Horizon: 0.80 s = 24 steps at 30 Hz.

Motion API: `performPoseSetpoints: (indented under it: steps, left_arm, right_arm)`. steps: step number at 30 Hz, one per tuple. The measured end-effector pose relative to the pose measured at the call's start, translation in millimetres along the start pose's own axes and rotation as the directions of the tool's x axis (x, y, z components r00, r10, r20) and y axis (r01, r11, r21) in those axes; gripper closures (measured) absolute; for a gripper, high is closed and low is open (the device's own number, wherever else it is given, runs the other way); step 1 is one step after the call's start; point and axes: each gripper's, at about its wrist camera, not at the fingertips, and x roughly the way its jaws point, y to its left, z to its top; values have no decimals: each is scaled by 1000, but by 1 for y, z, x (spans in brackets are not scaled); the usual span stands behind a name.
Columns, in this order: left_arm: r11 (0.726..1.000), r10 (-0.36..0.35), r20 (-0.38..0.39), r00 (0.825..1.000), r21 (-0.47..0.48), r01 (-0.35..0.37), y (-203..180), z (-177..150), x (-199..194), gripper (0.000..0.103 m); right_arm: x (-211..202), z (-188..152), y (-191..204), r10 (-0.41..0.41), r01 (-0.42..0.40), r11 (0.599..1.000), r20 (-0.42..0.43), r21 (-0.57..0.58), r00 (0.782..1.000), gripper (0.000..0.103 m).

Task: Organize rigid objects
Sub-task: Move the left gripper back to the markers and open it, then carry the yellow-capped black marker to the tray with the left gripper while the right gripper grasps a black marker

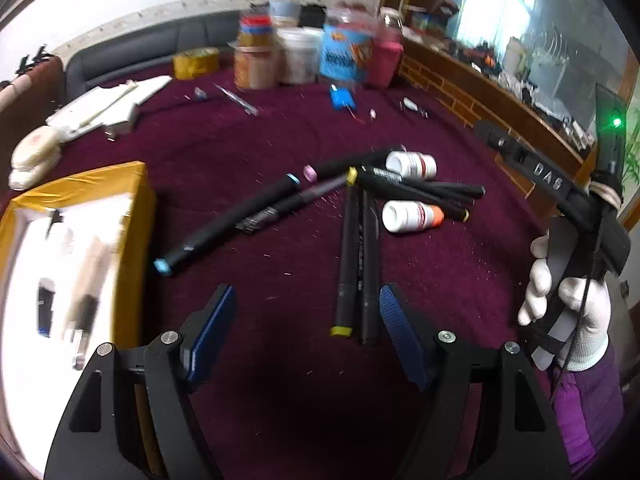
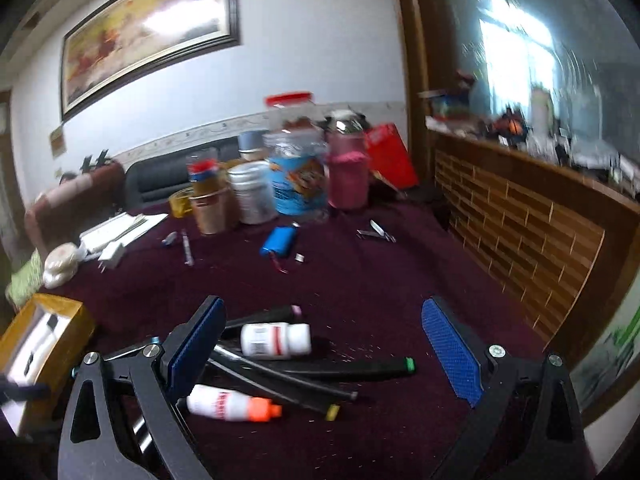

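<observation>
Several black marker pens (image 1: 352, 256) lie scattered on the dark red tablecloth, with two small white bottles (image 1: 412, 216) among them. My left gripper (image 1: 306, 320) is open and empty, just short of the near ends of two pens. A gold box (image 1: 132, 216) with a white inside holds a few pens at the left. My right gripper (image 2: 320, 352) is open and empty over the pens (image 2: 320, 372) and bottles (image 2: 276, 340). The right gripper held in a white-gloved hand (image 1: 568, 304) shows in the left wrist view.
Jars, cans and a blue-labelled plastic jar (image 2: 296, 172) stand at the table's far side. A blue battery pack (image 2: 278, 240), nail clippers (image 2: 376, 234) and a syringe (image 2: 187, 248) lie in the middle. White boxes (image 1: 108, 108) sit far left. A wooden ledge (image 2: 520, 220) runs along the right.
</observation>
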Motion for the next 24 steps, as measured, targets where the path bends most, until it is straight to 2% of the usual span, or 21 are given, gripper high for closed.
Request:
performPoseSetpoints:
  steps: [4,7,9,14,16,20,23,24]
  left_arm:
    - [1000,9,-25,1000,10,-9,-7,6,20,30]
    - [1000,12,-36,999,16,-12,-13,11,34,31]
    - [999,29,-47,998,36,-28,-15,11,43,36]
    - [1000,-10,-38,999,18,11,-10,14,43,48]
    - [999,-38,-47,998,-10,38,-2,13,43,48]
    - [998,-45,-56,997,-46,42,7,15,47,48]
    - [1000,15,-61,998,28,-13,-8,18,52,49]
    - [996,59,-70,996,71,-54,-17,17,59,49]
  right_arm:
    - [12,-7,-22,36,-31,996,-53,84,998,7]
    - [11,-9,-25,60,-54,994,-64,95,996,7]
    - [10,-8,-24,76,-70,993,-65,90,995,7]
    - [8,-10,-16,101,-96,993,-71,68,992,7]
    - [7,-10,-15,109,-104,992,-72,70,991,7]
    - [9,-10,-13,115,-109,991,-78,77,990,7]
    - [12,-11,-13,117,-110,991,-88,82,989,7]
    - [12,-11,-13,116,-109,991,-90,82,989,7]
